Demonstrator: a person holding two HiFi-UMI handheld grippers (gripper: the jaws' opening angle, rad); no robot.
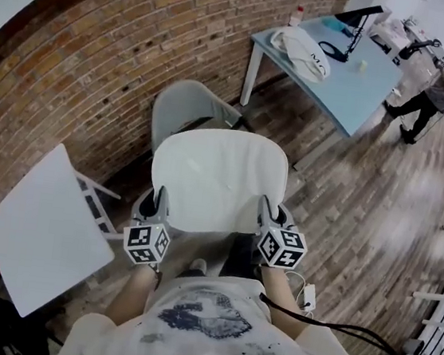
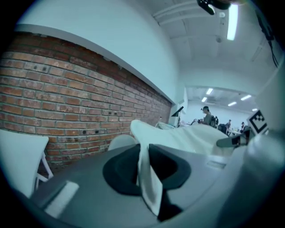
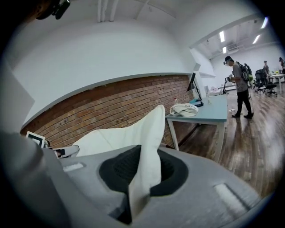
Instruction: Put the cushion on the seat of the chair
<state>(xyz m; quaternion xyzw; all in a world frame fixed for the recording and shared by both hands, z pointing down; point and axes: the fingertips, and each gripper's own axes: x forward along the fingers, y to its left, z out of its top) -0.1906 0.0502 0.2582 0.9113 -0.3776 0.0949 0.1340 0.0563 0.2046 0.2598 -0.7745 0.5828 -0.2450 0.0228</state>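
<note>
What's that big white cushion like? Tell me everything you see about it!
The cushion is white, flat and rounded at its corners, like soft cloth with faint creases. It hangs roughly level in the air, over the wooden floor, in front of the grey chair by the brick wall. The left tongs and right tongs each pinch its near edge, one at each corner. Nothing else seems to touch it.
</note>
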